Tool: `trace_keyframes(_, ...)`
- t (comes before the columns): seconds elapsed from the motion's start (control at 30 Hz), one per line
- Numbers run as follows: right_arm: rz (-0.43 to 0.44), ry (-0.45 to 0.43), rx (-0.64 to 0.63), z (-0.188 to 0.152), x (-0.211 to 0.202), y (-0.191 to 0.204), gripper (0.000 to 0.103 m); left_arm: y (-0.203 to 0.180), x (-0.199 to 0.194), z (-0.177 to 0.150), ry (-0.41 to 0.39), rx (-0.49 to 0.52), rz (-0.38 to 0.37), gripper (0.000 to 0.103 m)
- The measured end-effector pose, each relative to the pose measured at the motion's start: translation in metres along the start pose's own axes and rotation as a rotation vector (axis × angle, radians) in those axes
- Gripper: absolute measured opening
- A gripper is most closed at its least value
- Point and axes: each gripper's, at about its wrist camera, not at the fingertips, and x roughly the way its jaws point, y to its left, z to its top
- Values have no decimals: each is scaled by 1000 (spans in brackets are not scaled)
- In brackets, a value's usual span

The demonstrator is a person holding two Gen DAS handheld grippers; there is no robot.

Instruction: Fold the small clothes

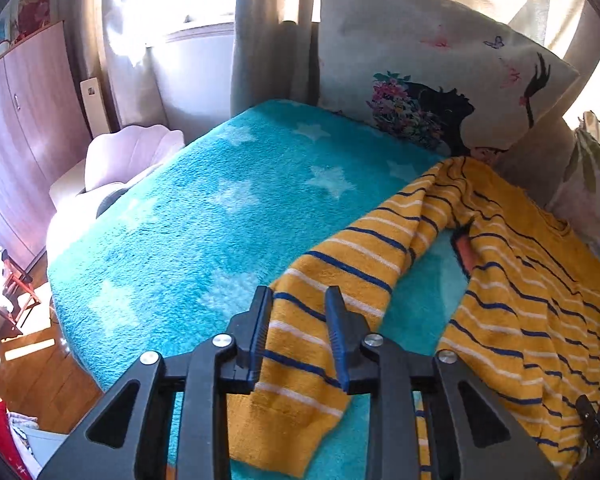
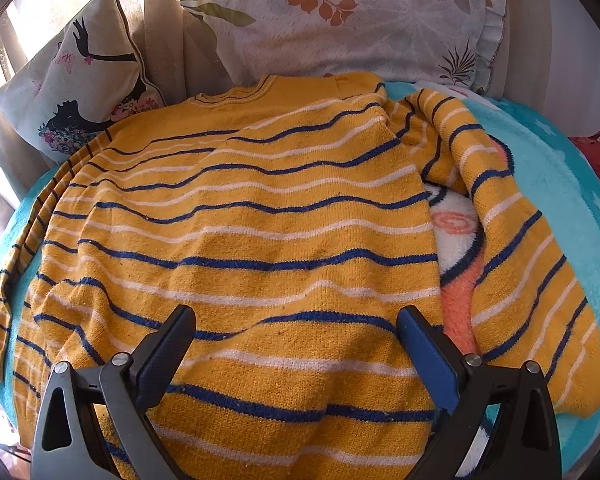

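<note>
A yellow sweater (image 2: 236, 216) with blue and white stripes lies spread on the turquoise star blanket (image 1: 204, 216). Its collar points toward the pillows. In the left wrist view one sleeve (image 1: 352, 256) stretches out over the blanket, and my left gripper (image 1: 299, 294) stands over the cuff end. Its jaws are a little apart, and the flat sleeve lies between and under them without being pinched. My right gripper (image 2: 296, 340) hovers wide open over the sweater's lower body. The other sleeve (image 2: 512, 248) lies bent at the right.
Two pillows lean at the bed's head: one with a printed figure (image 1: 432, 76) and one with leaves (image 2: 340, 16). A blanket picture in white and orange (image 2: 456, 240) shows beside the sweater. The bed's left edge drops to a wooden floor (image 1: 40, 376) with a wardrobe (image 1: 20, 128).
</note>
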Motion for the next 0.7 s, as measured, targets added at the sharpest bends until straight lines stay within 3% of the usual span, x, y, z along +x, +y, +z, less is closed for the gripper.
trace_keyframes(0.17,-4,-9,-6,-2,1,4,102,-50,-14,-20,-2,121,-124,53)
trace_keyframes(0.37,-5,-12,-9,-5,1,3,102,-107,-12,-50,58,282,-200,54)
trace_keyframes(0.7,-11,-10,-18,-7,3,5,103,-148,-6,-82,69,413,-177,59)
